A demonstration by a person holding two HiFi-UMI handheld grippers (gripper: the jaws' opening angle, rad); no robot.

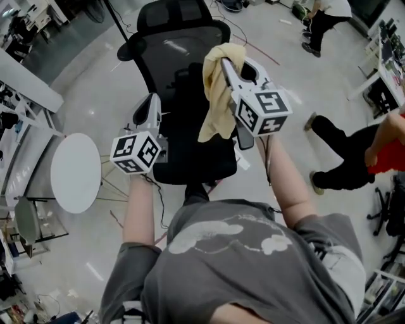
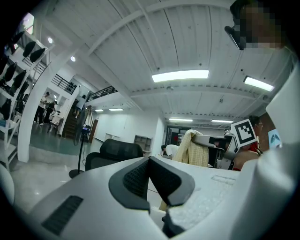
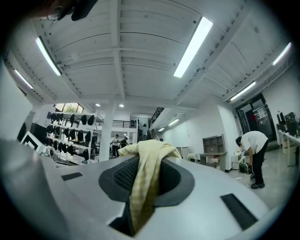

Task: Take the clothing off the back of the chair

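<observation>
A pale yellow checked garment [image 1: 218, 95] hangs from my right gripper [image 1: 224, 63], which is shut on it above the black office chair [image 1: 183, 76]. The cloth dangles free of the backrest, over the seat. In the right gripper view the garment [image 3: 145, 173] is pinched between the dark pads [image 3: 119, 176] and drapes down over them. My left gripper [image 1: 152, 98] hovers at the chair's left side, shut with nothing in it. The left gripper view shows its pads [image 2: 136, 176] meeting, with the chair [image 2: 117, 150] and the hanging garment [image 2: 192, 150] beyond.
A round white table [image 1: 76, 172] stands left of the chair. One person in black trousers [image 1: 348, 152] is close on the right, another [image 1: 323, 19] bends over at the back right. Racks of dark clothing [image 3: 70, 124] line a far wall.
</observation>
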